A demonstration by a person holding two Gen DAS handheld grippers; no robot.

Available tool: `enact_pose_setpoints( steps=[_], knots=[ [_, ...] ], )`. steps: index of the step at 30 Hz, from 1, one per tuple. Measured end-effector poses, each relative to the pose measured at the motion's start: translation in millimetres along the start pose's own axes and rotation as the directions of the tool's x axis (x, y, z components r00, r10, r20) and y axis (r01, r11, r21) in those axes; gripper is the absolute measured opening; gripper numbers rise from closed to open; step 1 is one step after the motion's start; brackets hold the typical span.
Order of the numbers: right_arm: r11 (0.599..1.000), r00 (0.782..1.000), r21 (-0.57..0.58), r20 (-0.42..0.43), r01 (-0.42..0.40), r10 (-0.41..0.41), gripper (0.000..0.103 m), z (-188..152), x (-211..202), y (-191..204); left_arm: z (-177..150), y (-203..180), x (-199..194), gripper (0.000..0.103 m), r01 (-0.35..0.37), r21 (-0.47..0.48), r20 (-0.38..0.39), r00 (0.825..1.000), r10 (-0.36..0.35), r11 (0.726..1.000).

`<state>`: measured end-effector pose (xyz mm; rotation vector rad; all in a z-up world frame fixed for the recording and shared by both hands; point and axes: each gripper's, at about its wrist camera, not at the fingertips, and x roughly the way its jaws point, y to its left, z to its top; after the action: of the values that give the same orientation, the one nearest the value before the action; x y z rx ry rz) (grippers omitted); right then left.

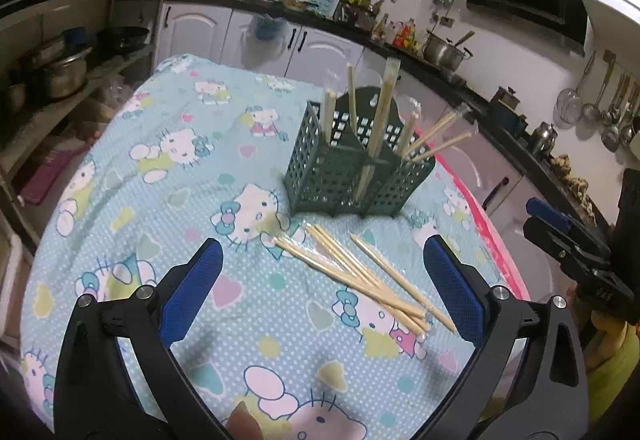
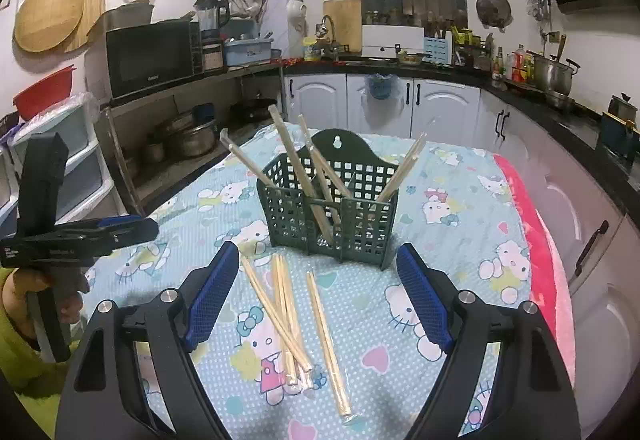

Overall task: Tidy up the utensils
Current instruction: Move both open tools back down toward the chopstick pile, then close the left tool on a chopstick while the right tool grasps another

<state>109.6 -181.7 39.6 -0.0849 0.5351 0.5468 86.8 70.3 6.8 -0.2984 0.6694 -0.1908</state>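
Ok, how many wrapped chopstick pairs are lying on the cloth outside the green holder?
3 chopstick pairs: one diagonal, one crossing it, one apart to their right, all in front of the holder. The overlap may hide another.

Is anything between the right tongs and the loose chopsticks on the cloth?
Nothing visible. The right tongs are open and empty, with the wrapped chopsticks lying on the cloth between the fingers. The green holder stands beyond them.

Microwave (image 2: 150, 56) and steel pot (image 2: 554, 74) on the counters.
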Motion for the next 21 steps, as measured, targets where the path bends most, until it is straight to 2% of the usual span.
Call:
enact_pose_setpoints(
  steps=[7,16,18,21],
  knots=[
    [1.000,0.999,0.000,-0.039,0.002,-0.002,0.078,-8.2,12.1,-2.6,-9.0,2.5,15.8,0.092,-0.003,-0.007,-0.047,0.999,0.003,1.000],
    [1.000,0.996,0.021,-0.090,0.014,-0.012,0.075,-17.9,30.9,-17.3,-15.3,19.2,40.1,0.092,-0.009,-0.069,-0.113,0.994,0.001,0.998],
    [1.000,0.994,0.027,-0.107,0.010,-0.007,0.072,-19.9,36.2,-18.5,-15.5,24.6,48.7,0.089,-0.003,-0.094,-0.137,0.991,-0.010,0.996],
    [0.999,0.991,0.033,-0.135,0.004,0.000,0.066,-24.5,45.0,-19.8,-15.4,33.1,61.8,0.075,0.013,-0.150,-0.175,0.984,-0.039,0.989]
  ],
)
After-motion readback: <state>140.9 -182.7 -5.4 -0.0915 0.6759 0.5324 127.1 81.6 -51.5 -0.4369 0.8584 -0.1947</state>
